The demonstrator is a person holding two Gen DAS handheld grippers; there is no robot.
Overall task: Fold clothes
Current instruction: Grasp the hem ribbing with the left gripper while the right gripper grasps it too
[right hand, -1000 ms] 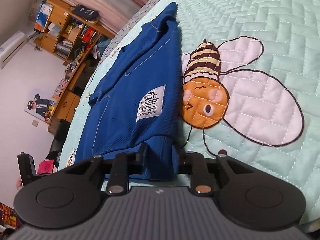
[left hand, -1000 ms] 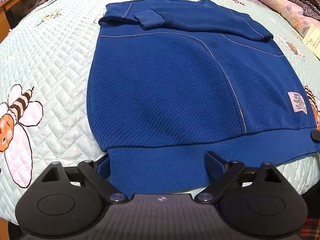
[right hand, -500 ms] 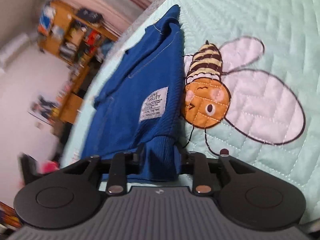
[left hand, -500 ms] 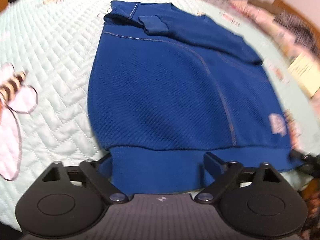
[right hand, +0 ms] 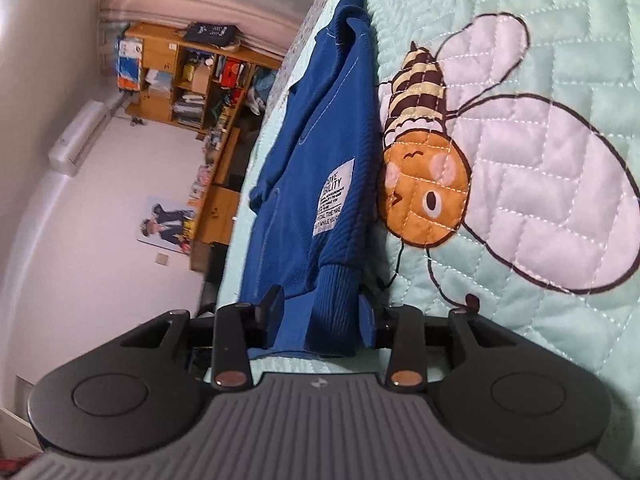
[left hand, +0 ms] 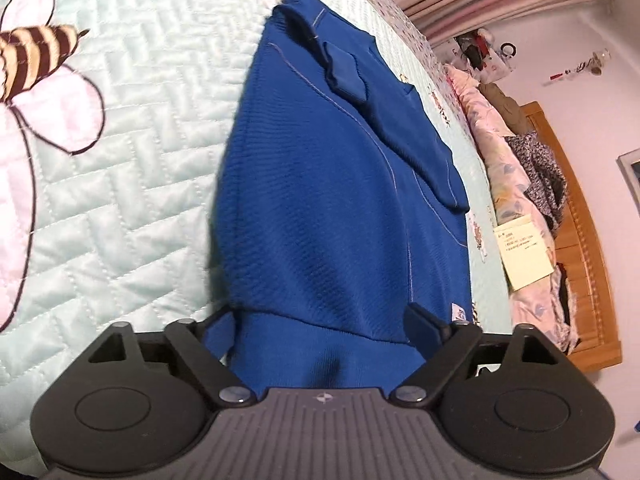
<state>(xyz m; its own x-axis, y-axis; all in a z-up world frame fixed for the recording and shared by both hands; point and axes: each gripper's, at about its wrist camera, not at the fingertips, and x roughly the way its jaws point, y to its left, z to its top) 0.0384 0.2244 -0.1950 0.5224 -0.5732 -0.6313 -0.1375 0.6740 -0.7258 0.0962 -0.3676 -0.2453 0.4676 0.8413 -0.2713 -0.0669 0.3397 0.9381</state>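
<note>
Quilted bee-print bed [left hand: 132, 184] fills frame; blue sweatshirt [left hand: 328, 208] lies flat mid-frame. My left claw [left hand: 320, 324] wide, closing around the ribbed hem [left hand: 320, 356]; right claw [right hand: 320, 312] opening, hem corner between pads. Soft, floppy, light; I'd grip hem corners.
</note>
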